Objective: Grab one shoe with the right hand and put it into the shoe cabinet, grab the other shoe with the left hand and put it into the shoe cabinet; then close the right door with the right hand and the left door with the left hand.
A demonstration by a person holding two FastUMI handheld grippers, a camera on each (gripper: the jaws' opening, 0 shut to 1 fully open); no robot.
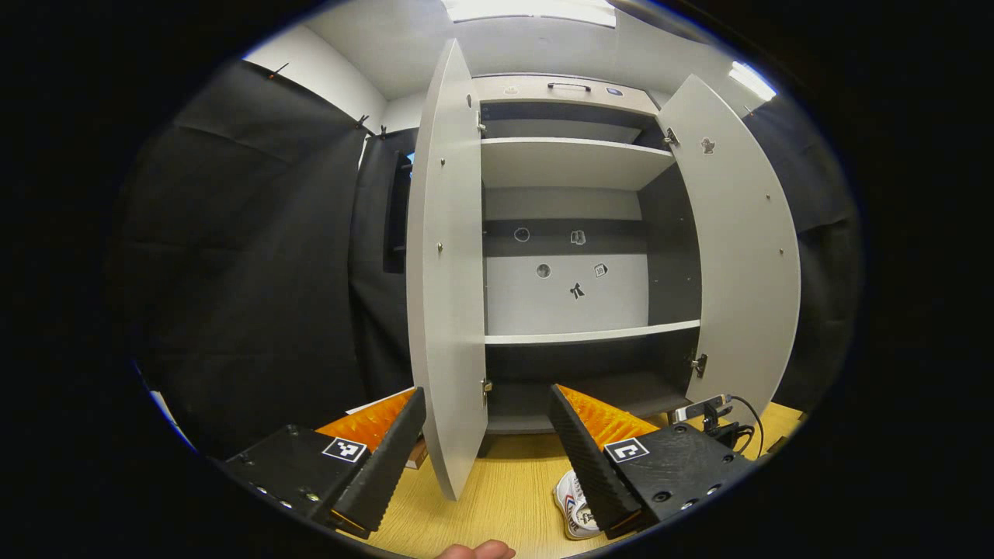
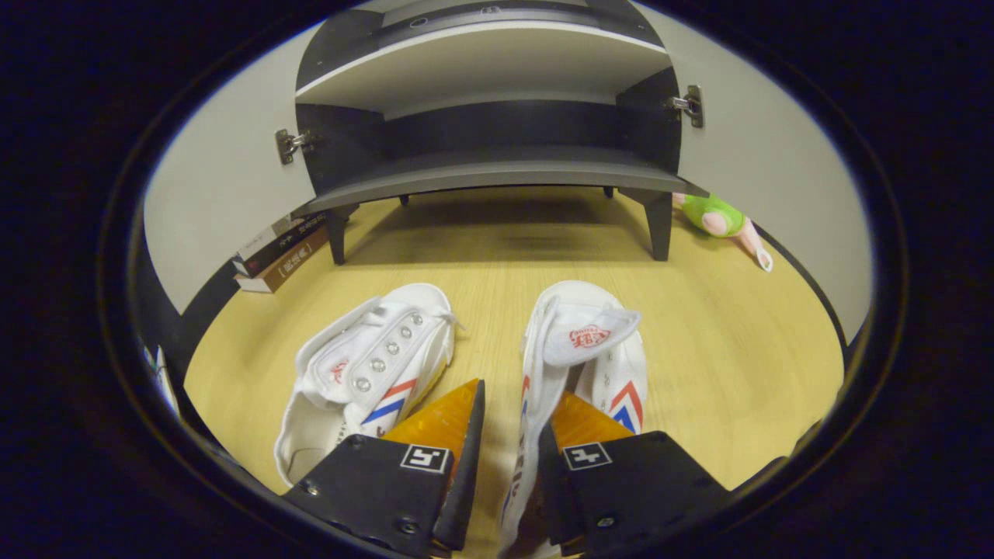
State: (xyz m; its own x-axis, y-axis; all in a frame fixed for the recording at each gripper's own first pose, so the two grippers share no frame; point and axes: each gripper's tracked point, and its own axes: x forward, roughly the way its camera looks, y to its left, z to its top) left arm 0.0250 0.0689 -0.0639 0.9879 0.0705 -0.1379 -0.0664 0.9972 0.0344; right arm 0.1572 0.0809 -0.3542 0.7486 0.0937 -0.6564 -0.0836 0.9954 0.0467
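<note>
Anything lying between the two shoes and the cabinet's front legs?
No: in the right gripper view, bare wooden floor runs from the shoes to the cabinet.

Bright ceiling panels (image 1: 528,8) light the booth from above, glaring white at the top of the left gripper view. Both views are sharp, though fisheye distortion bows the cabinet doors (image 1: 446,272). A soft shadow lies on the surface (image 2: 497,233) beneath the cabinet.

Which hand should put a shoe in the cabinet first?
Right. The right gripper already has its fingers either side of the right shoe's wall, facing the open cabinet. The left gripper is open and empty, up by the left door.
</note>
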